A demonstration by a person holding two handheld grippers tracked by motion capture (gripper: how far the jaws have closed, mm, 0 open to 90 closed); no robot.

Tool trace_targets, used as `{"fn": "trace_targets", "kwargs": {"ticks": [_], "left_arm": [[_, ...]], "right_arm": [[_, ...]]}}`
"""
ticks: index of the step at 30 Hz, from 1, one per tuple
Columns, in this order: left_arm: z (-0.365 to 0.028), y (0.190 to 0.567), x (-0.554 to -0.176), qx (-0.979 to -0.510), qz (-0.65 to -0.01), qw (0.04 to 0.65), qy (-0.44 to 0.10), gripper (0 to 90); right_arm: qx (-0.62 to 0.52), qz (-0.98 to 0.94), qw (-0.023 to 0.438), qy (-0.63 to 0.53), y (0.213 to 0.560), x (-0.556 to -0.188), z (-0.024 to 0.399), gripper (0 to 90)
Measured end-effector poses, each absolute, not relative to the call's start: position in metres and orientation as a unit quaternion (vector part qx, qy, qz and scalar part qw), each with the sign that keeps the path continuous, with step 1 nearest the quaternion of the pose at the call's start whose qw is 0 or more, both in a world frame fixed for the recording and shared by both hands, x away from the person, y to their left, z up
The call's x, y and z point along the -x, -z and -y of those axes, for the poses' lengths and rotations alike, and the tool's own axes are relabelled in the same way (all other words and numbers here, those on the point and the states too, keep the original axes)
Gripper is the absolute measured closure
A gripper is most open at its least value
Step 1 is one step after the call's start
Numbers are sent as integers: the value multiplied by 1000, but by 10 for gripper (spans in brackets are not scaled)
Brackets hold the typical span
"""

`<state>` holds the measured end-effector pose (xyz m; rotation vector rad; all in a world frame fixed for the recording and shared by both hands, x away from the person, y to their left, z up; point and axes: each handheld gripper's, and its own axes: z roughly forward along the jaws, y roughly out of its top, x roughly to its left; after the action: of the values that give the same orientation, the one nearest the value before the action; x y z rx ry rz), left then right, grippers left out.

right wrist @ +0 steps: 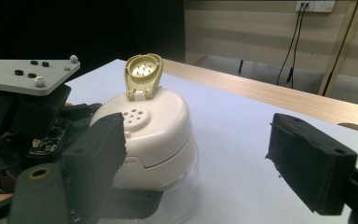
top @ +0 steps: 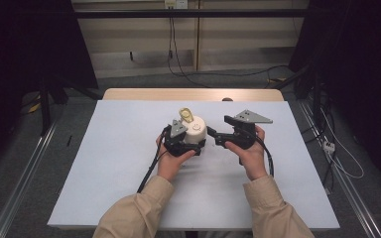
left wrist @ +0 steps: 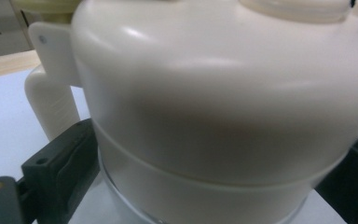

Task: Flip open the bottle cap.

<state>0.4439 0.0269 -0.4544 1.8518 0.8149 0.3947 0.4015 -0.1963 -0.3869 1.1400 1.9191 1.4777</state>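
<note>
Nearest me, the person's two sleeved forearms reached in over the pale blue table (top: 104, 188), one gripper in each hand. The left gripper (top: 180, 140) had its jaws closed round the lower body of a cream plastic container (top: 194, 131), which stood near the middle of the table; in the left gripper view the dark jaws pressed against both flanks of the container (left wrist: 223, 107). The right gripper (top: 218, 135) hung just beside it, jaws wide apart and empty, with the container (right wrist: 154, 130) ahead of them.

It looked light and stiff, a smooth domed shell over a clear base, so probably slippery; I judged the straight band beneath the dome the safest hold. Its yellow flip cap (right wrist: 143, 74) stood upright over the perforated top (right wrist: 134, 117) and seemed thin and fragile, best nudged, not squeezed.

Beyond lay the table's wooden edge (top: 193, 94) and wall cables (top: 171, 49).
</note>
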Motion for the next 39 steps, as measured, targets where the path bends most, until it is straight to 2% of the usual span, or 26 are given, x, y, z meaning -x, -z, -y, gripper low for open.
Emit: {"fn": "trace_targets", "kwargs": {"ticks": [5, 8, 11, 20, 29, 39], "left_arm": [[-29, 454, -443, -784, -335, 498, -156, 35], [-30, 460, -444, -804, -342, 465, -142, 35], [-35, 456, -437, -792, -330, 488, -158, 55], [-58, 447, -423, -787, -328, 500, -150, 57], [-92, 438, -412, -785, -324, 506, -151, 57], [-151, 435, -400, -778, -339, 505, -157, 58]], "right_arm": [[-413, -701, 229, -535, 388, -401, 195, 189], [-414, -700, 231, -535, 388, -401, 196, 189], [-415, -697, 234, -536, 387, -400, 198, 189], [-415, -703, 229, -531, 394, -395, 199, 181], [-419, -708, 230, -520, 404, -381, 207, 163], [-421, -711, 225, -515, 416, -353, 216, 129]]}}
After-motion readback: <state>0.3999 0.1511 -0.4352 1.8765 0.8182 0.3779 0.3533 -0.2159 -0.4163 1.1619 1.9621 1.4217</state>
